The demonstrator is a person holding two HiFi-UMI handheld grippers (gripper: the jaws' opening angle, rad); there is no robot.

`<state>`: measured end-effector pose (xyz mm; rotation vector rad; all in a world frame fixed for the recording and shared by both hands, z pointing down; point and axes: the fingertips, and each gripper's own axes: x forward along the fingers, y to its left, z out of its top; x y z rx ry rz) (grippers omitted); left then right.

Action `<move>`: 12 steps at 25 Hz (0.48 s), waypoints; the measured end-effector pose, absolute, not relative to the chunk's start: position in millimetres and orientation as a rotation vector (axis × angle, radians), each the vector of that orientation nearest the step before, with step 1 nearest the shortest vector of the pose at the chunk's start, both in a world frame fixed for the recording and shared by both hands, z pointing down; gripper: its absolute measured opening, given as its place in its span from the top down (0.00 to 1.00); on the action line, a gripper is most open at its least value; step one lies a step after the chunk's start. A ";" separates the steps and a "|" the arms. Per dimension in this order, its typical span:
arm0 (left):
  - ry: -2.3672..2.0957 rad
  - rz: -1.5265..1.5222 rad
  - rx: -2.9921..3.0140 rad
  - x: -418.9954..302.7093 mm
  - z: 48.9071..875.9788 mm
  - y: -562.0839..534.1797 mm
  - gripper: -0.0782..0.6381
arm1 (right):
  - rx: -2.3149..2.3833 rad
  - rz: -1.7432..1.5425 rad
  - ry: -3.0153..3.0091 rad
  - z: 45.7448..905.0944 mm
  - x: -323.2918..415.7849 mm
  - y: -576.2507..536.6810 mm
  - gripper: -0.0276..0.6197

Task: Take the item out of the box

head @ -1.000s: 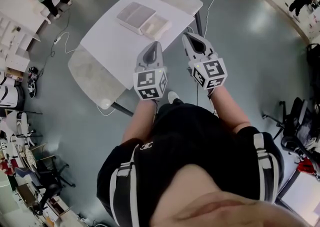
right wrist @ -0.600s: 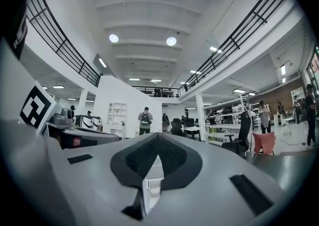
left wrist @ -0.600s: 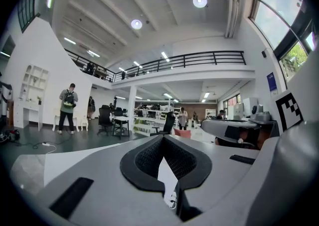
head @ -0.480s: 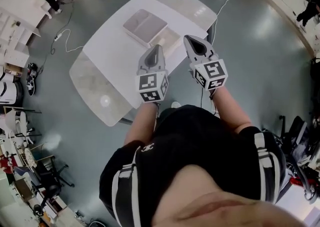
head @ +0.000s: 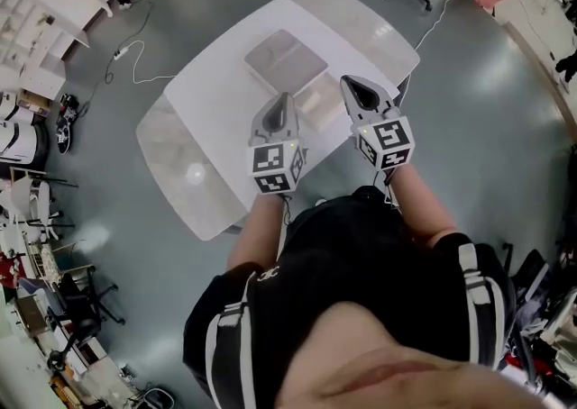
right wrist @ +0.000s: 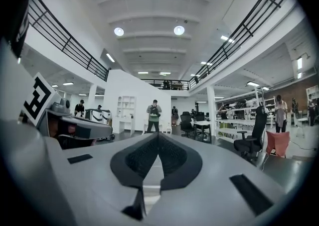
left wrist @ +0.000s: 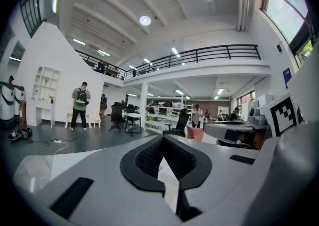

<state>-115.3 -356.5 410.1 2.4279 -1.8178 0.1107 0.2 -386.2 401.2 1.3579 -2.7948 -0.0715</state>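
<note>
Now we hover left gripper [head: 282, 99], right gripper [head: 350, 83] over counter [head: 207, 92], fingers [left wrist: 149, 159] pressed together, empty; box [head: 287, 60] just ahead, nearer left gripper.

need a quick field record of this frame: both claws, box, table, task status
left claw: shut, nothing between the jaws
right claw: shut, empty, level with the left one
box: pale, flat, lying on the table, ahead of both claws, untouched
table: white, with the person holding the claws at its near side
item: cannot be made out from the head view
task status: not started, nothing taken out yet
bystander: standing far across the room, well away from the table
</note>
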 end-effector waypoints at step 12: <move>-2.073 0.097 2.181 -132.4 407.2 -390.0 0.87 | 0.939 -0.322 -2.780 427.0 -9.2 -440.0 0.94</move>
